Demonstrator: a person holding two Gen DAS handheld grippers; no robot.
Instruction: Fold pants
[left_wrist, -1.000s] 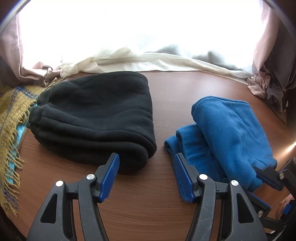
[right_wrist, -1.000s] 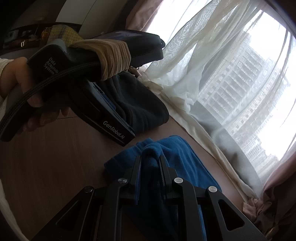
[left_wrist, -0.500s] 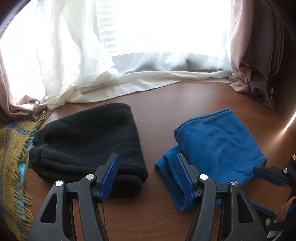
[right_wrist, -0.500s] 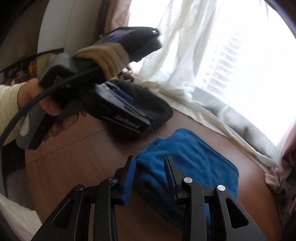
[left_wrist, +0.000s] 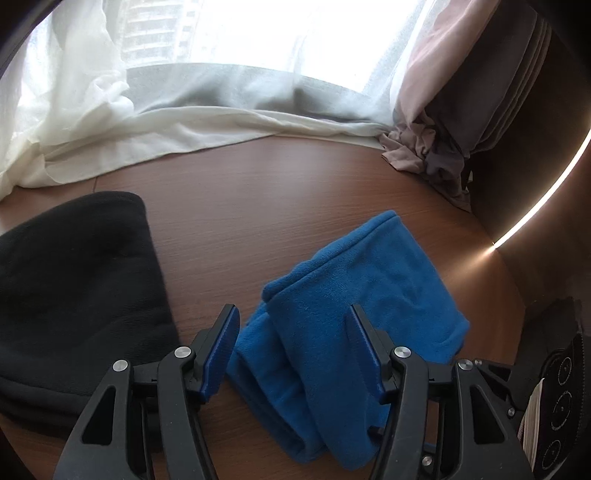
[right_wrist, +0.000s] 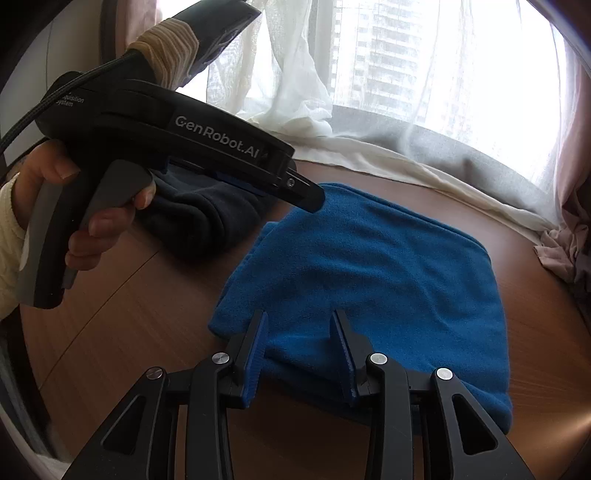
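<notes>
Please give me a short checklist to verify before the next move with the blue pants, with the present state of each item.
1. Blue pants folded into a compact bundle: ok.
2. Bundle fully on the table, away from the edge: ok.
3. Right gripper released, jaws apart over the near edge: ok.
4. Left gripper jaws closing, fleece between them, pads pressing: cannot tell.
5. Blue bundle apart from black pants: ok.
6. Layers aligned on the left side: not ok, edges stagger.
</notes>
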